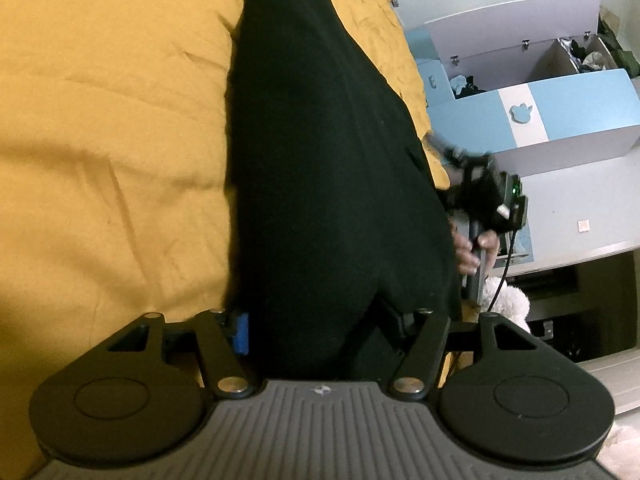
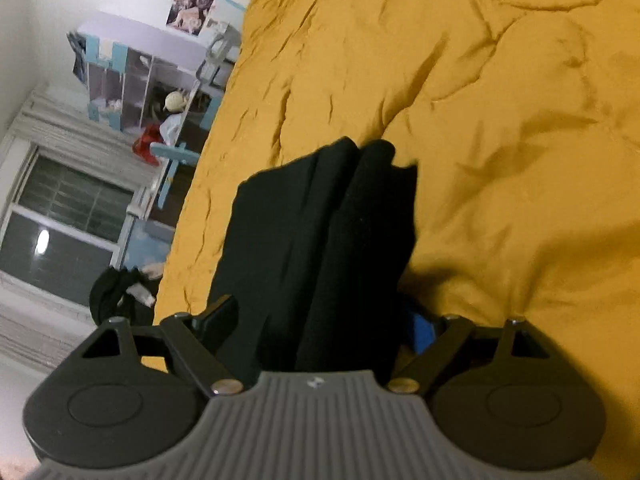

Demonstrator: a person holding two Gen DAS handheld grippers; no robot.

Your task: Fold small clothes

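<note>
Black garment fills the gap in front of the left tool, and likewise covers the right tool, so no way straight ahead. Yellow bedspread lies open w/ only wrinkles on the left tool's left and the right tool's right. Blue-white cabinet stands just off the bed edge, w/ the right tool btwn it and the cloth.

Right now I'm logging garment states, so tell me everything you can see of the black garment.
The black garment is plain, matte, soft-looking cloth with no visible print. It is gathered into long vertical folds and hangs over the mustard-yellow bedspread. It runs between the fingers of the left gripper and of the right gripper, which look shut on it. Its far end lies bunched on the bedspread.
</note>
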